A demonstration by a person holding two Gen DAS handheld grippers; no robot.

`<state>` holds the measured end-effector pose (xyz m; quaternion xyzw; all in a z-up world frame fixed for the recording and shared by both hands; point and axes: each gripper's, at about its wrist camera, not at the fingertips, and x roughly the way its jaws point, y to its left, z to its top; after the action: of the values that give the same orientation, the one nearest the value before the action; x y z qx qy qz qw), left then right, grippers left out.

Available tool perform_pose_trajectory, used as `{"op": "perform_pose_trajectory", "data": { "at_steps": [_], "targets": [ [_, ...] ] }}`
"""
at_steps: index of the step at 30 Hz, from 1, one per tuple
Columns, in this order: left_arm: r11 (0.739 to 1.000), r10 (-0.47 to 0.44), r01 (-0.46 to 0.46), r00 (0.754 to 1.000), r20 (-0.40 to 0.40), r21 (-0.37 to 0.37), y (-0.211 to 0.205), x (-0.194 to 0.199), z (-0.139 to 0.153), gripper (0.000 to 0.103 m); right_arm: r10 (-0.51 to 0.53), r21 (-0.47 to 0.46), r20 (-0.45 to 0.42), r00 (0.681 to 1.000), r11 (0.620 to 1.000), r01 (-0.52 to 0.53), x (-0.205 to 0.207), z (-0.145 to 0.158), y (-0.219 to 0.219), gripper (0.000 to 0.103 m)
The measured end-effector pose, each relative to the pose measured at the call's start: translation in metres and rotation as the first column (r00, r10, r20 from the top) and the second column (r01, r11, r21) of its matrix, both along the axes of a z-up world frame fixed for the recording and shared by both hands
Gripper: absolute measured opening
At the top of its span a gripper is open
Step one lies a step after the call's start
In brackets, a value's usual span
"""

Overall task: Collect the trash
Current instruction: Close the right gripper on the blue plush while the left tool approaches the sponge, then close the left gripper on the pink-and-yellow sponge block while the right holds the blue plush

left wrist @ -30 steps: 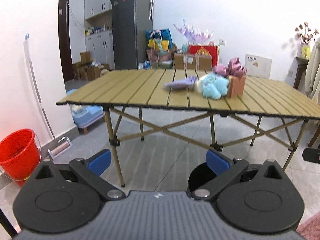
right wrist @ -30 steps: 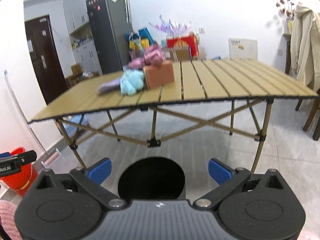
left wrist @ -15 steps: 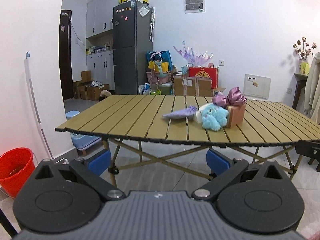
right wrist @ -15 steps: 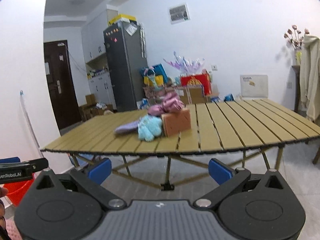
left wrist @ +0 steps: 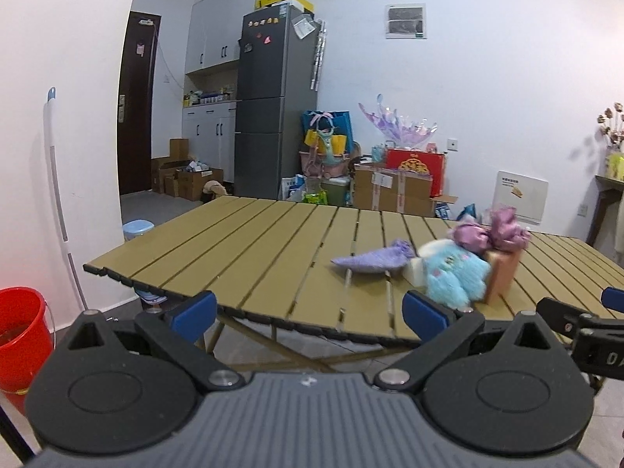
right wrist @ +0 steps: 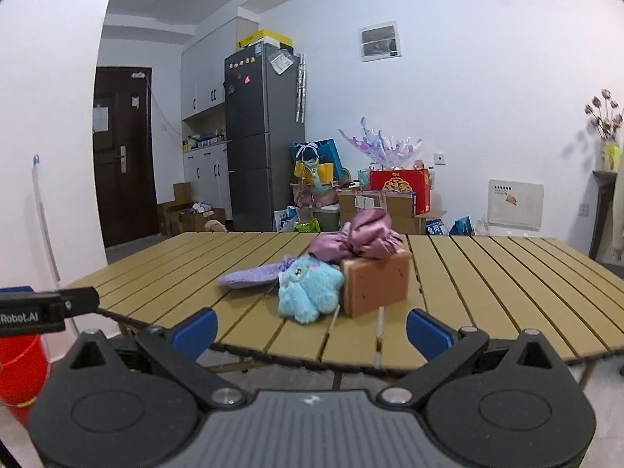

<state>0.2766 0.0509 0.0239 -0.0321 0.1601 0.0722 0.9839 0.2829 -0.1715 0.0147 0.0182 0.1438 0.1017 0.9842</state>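
Tan slats of the folding table (right wrist: 507,273) carry the only things we could count as trash: a blue plush toy (right wrist: 310,286), a lilac knitted pouch (right wrist: 249,277) just left of it, an orange-brown block (right wrist: 376,282) touching the toy's right side, and a crumpled pink-purple cloth (right wrist: 358,240) lying on top of the block. They sit bunched together, and that is where we judge the trouble lies: closing on the toy could drag the pouch with it or shove the block, and the cloth, only resting on the block, could slide off and drop over the table edge. Soft plush may also squash and slip between the pads if we take too shallow a bite. We see no bin on the table; a red bucket (left wrist: 17,335) stands on the floor to the left, and whether it is the target we cannot tell. Our left gripper (left wrist: 308,310) is held level at about table height, short of the near edge, its blue fingers spread wide with nothing between them, aimed left of the pile. Our right gripper (right wrist: 312,329) is held level too, pointing almost straight at the toy and block from before the near edge, its fingers equally wide apart and empty. Each gripper shows at the edge of the other's view.
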Motion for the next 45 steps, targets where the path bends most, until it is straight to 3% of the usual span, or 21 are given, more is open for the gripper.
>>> {"op": "perform_pose_trajectory", "data": {
  "at_steps": [15, 19, 22, 25, 33, 45],
  "targets": [
    [1.000, 0.022, -0.021, 1.000, -0.012, 0.017, 0.042, 0.108, -0.012, 0.103, -0.079, -0.127, -0.065, 0.995, 0.989, 0.071, 0.171, -0.049, 0.076, 0.096],
    [1.000, 0.024, -0.024, 0.999, -0.025, 0.018, 0.045, 0.121, -0.019, 0.103, -0.107, -0.155, -0.076, 0.991, 0.983, 0.094, 0.194, -0.063, 0.086, 0.094],
    [0.999, 0.024, -0.023, 0.999, -0.040, 0.034, 0.046, 0.124, -0.026, 0.103, -0.114, -0.189, -0.088, 0.990, 0.977, 0.096, 0.206, -0.069, 0.092, 0.084],
    [0.998, 0.031, -0.028, 0.998, -0.056, 0.049, 0.044, 0.125, -0.031, 0.103, -0.102, -0.163, -0.134, 0.986, 0.983, 0.080, 0.213, -0.076, 0.092, 0.070],
    [0.998, 0.031, -0.029, 0.998, -0.045, 0.055, 0.044, 0.117, -0.031, 0.103, -0.084, -0.127, -0.119, 0.989, 0.989, 0.069, 0.201, -0.076, 0.089, 0.067],
    [0.998, 0.013, -0.010, 0.999, -0.047, 0.059, 0.037, 0.120, -0.030, 0.103, -0.070, -0.069, -0.011, 0.997, 0.995, 0.069, 0.163, -0.042, 0.060, 0.066]
  ]
}}
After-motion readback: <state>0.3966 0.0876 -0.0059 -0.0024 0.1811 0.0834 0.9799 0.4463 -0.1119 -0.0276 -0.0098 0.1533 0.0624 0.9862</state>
